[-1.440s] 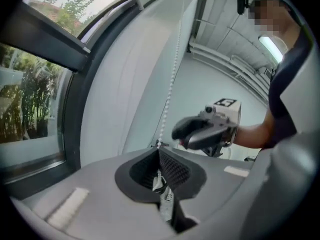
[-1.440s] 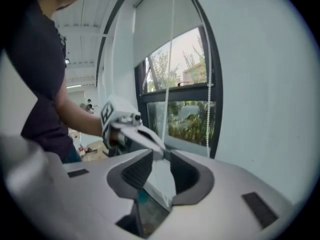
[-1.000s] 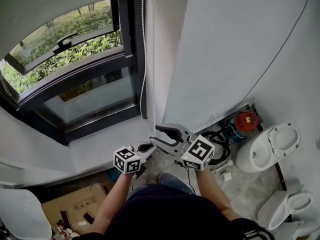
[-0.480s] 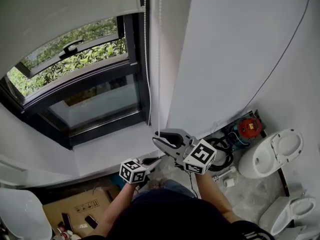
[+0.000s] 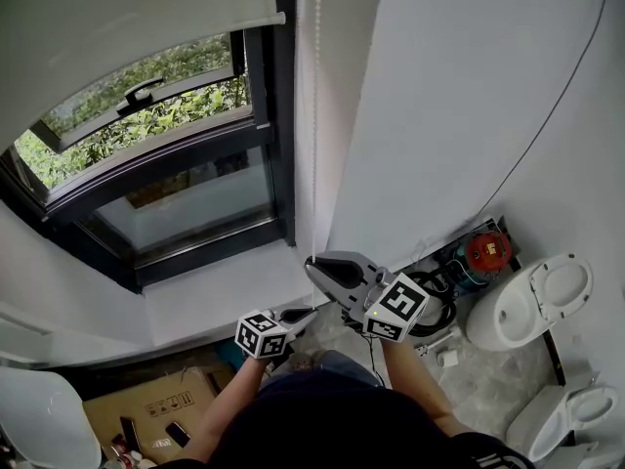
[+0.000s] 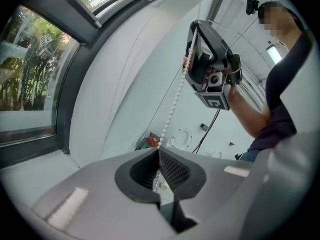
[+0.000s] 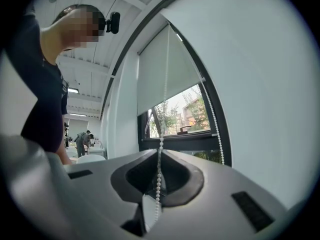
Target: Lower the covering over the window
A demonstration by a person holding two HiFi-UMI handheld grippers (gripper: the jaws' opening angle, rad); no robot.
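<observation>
A white roller blind (image 5: 137, 18) covers the top of the dark-framed window (image 5: 176, 164). Its bead chain (image 5: 315, 115) hangs down the white wall to the right of the frame. My right gripper (image 5: 313, 263) is the upper one. Its jaws have just been closing and now pinch the bead chain (image 7: 165, 109) between the pads. My left gripper (image 5: 311, 313) sits just below it, shut on the same chain (image 6: 175, 101). In the left gripper view the chain runs tight from my left gripper (image 6: 159, 151) up to the right gripper (image 6: 192, 34).
A white sill (image 5: 225, 281) lies below the window. On the floor to the right are a red device (image 5: 485, 250), black cables (image 5: 430, 291) and white toilets (image 5: 532, 296). A cardboard box (image 5: 146, 408) sits at lower left. A person (image 7: 82, 141) stands far off.
My right gripper's jaws were wide open and have shut on the chain. My left gripper has dropped lower with the chain. The blind's bottom edge sits a little lower over the glass.
</observation>
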